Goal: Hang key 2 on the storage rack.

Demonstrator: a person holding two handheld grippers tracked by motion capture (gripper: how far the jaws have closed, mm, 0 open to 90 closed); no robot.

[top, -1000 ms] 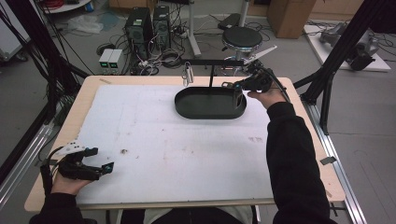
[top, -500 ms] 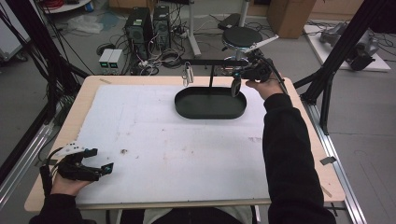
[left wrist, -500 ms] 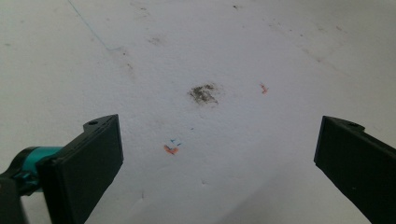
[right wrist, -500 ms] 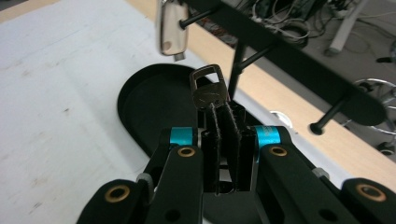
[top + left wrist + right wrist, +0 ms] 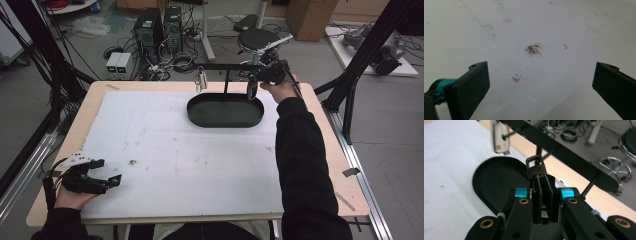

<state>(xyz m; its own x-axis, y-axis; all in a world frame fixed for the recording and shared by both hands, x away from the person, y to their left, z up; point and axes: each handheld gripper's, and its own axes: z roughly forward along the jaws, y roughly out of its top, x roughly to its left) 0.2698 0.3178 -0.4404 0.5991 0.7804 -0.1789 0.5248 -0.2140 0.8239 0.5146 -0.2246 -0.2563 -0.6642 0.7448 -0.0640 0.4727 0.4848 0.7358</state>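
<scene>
- The key [image 5: 535, 167] is clamped between the jaws of the right gripper [image 5: 543, 192], its metal loop end sticking up past the pads, in the upper middle of the right gripper view.
- A second ago that gripper sat low, just at the right rim of the black tray [image 5: 200, 112]; half a second ago it had risen toward the rail, and now it is up at the black rack [image 5: 227, 66] at the far edge of the bench, upper right of centre in the high view.
- So the key has been lifted away from the tray and brought up to hanging height; I judge the step in hand to be putting its loop over one of the pegs on the rack.
- In the right gripper view the loop lies just below the bar, near the peg behind it; whether it touches yet I cannot tell.
- A pale tag [image 5: 500, 137] already hangs from a peg further along the bar, upper left of that view, well apart from the key.
- The left gripper [image 5: 102, 175] has not moved: it rests at the lower left of the bench [image 5: 60, 150], jaws wide apart and holding nothing, over the stained white mat [image 5: 534, 30].
</scene>
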